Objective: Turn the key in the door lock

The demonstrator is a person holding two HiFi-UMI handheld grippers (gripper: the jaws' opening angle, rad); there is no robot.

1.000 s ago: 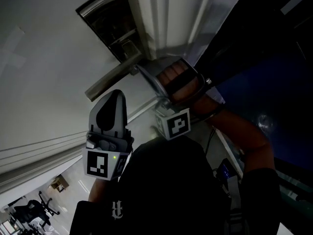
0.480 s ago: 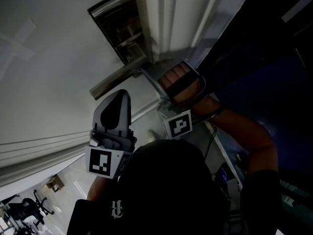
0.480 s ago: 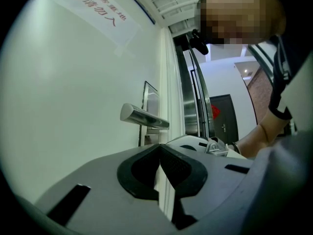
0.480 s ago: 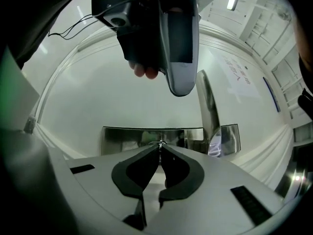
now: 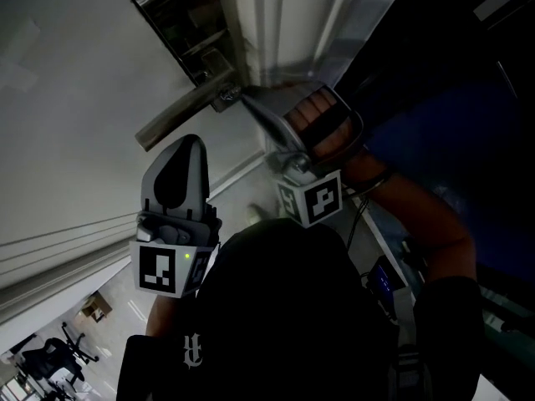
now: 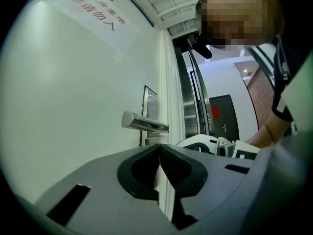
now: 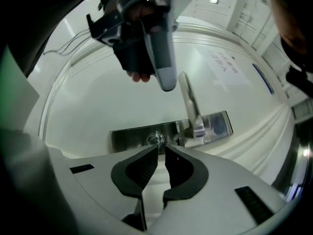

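Observation:
The steel lock plate (image 7: 132, 137) on the white door carries a small key (image 7: 156, 139) with a ring, left of the lever handle (image 7: 189, 99). My right gripper (image 7: 161, 147) points straight at the key, jaws a narrow gap apart, tips just short of it. In the head view the right gripper (image 5: 240, 100) reaches the lock plate (image 5: 180, 23) under the handle (image 5: 171, 124). My left gripper (image 5: 191, 144) hangs lower left, off the door, jaws (image 6: 160, 148) closed together with nothing between them. It also shows as the left gripper (image 7: 164, 58) in the right gripper view.
The door frame (image 5: 276, 23) runs right of the lock, with a dark opening beyond it. A paper notice (image 6: 93, 13) is stuck higher on the door. The person's dark cap fills the lower middle of the head view. Office chairs (image 5: 46, 366) stand far below left.
The right gripper has pushed up closer to the lock plate, its tips now at the key. The left gripper has drifted slightly left and stayed off the door.

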